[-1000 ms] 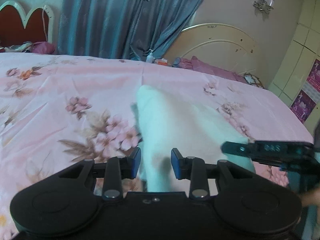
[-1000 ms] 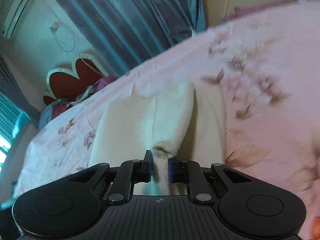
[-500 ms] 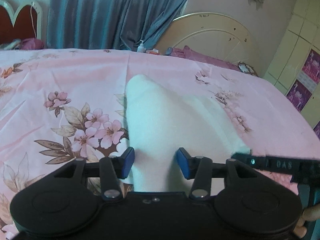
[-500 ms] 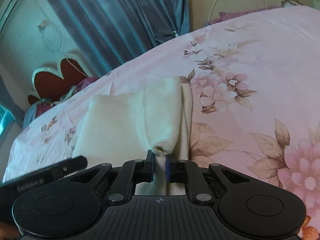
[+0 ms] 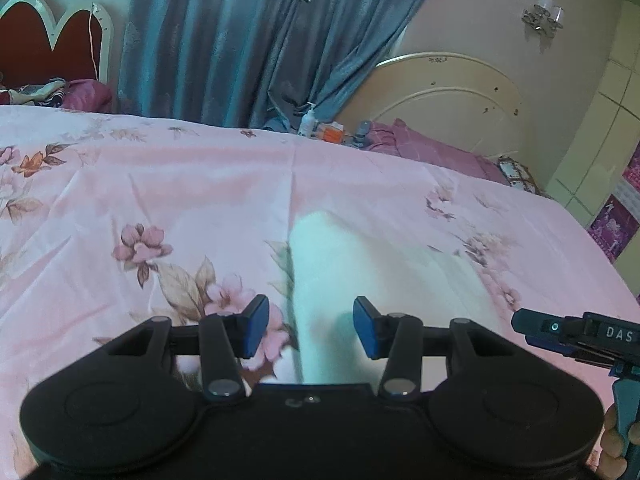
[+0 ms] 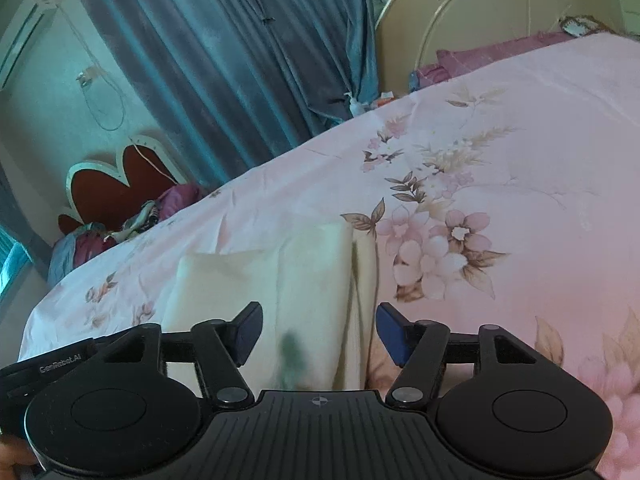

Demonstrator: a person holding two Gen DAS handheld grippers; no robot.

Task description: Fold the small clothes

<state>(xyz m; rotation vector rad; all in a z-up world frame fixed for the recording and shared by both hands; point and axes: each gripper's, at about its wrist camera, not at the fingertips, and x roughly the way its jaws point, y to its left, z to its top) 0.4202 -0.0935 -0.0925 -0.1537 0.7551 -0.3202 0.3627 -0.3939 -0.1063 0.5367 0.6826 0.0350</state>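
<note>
A cream cloth [image 6: 304,280] is seen lying folded on the pink flowered bed [image 5: 180,200], one layer laid over another. Both the left gripper [image 5: 308,326] and the right gripper [image 6: 320,330] are held just above its near edge, jaws spread wide, nothing gripped — the fold is judged mostly done, with perhaps smoothing or another fold left

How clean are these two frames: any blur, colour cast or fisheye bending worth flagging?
Left wrist view: the white cloth is soft and washed out with a teal tint; the bed sheet edge bows from fisheye. Right wrist view: horizon tilted, a smeared dark patch on the cloth between the open right gripper fingers, pink haze lower right.
</note>
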